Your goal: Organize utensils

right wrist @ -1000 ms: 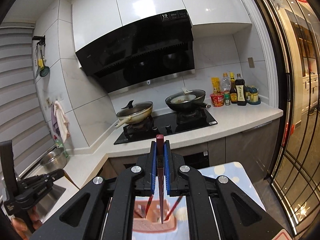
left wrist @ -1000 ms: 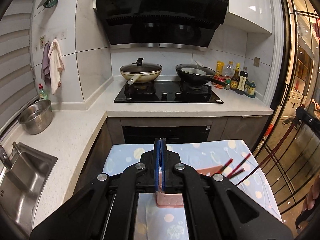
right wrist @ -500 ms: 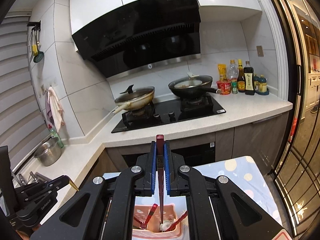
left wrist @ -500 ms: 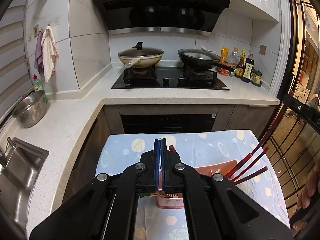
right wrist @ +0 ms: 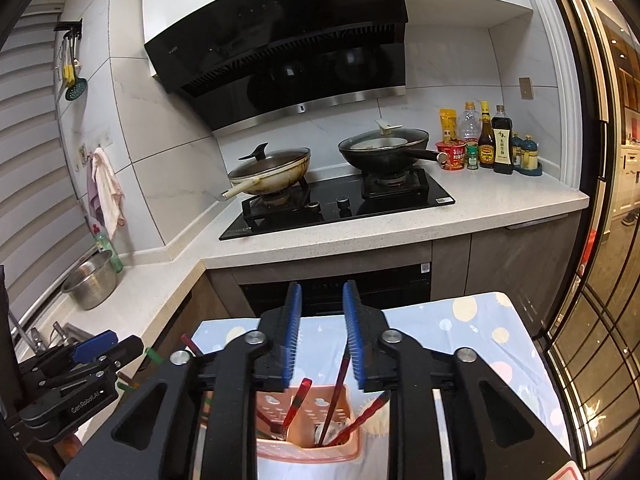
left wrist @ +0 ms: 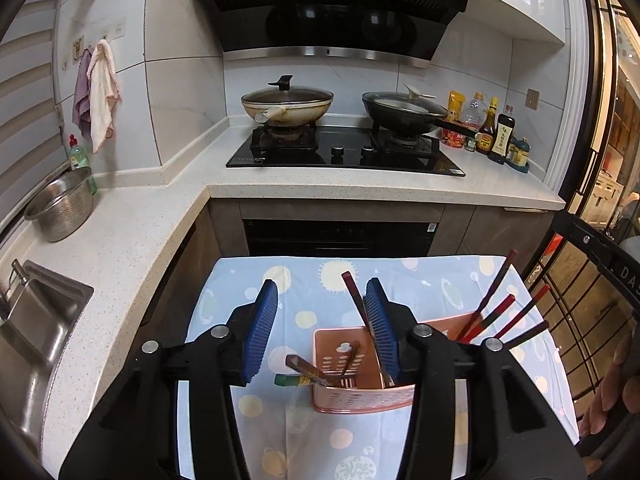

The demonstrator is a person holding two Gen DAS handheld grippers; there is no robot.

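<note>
— Broadly, what is seen, from the biggest thing down?

— A speckled stone worktop (left wrist: 132, 240) is seen wrapping the far and left sides, with a glossy black hob (left wrist: 344, 152) set into it. Nearer, a small table is covered by a pale blue cloth (left wrist: 304, 280) printed with round planets.

— And where is the task's thing found?

— A pink plastic utensil holder (left wrist: 360, 396), boxy with slotted walls, is stood on the near part of the cloth. Slim red and dark chopsticks (left wrist: 500, 312) are leaned out of its right side, and a wooden-handled utensil (left wrist: 304, 366) is tilted out on the left.

— How are the grippers held?

— The left gripper (left wrist: 322, 300) is spread about halfway, its ribbed blue pads having just been opened; one red chopstick (left wrist: 354, 296) is seen just beside the right pad, unpressed. The right gripper (right wrist: 320, 320) is parted narrowly, likewise just opened, above the holder, and nothing is clamped by either.
</note>
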